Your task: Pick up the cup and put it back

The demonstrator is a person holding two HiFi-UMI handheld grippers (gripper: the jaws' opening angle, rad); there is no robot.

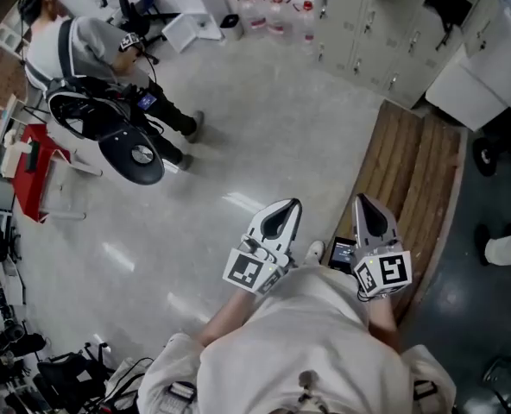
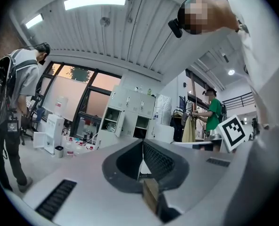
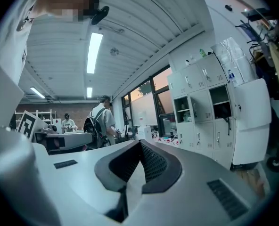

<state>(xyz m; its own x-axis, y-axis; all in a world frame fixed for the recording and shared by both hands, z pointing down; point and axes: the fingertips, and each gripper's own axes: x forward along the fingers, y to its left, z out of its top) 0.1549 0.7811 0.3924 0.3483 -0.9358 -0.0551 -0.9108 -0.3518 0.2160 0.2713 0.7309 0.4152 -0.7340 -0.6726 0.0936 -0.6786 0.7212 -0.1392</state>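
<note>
**Left gripper** (image 1: 290,205) and **right gripper** (image 1: 361,198): white two-jaw hand tools with dark ribbed pads, held side by side close to the wearer's chest and pointing level into the room. In each gripper view the jaws meet at the tips with only a hairline seam between them. Nothing lies between the pads, so both tools are closed and empty.

**Cup:** it appears in none of the three views, and no table or shelf that might carry it is visible either.

**Near the grippers:** a small dark flat device (image 1: 342,251) shows below and between them. It sits at the edge of a brown slatted wooden platform (image 1: 415,175) that runs away to the right. Left of the platform lies a glossy pale grey floor (image 1: 264,128).

**Farther out:**
- A row of white metal lockers (image 1: 368,33) stands along the far wall.
- Clear bottles with red caps (image 1: 274,9) stand beside the lockers.
- At upper left, a second person in a grey shirt with a black backpack (image 1: 74,46) stands by a black swivel chair (image 1: 130,149).

**Progress (judgement):** no step of the task can be read as under way. With the cup out of sight and both tools empty, the views fit a moment ahead of the pick-up just as well as one following the return, and which applies cannot be told. If the pick-up is outstanding, every step is left: finding the cup, opening a gripper, grasping, lifting and setting the cup back.
</note>
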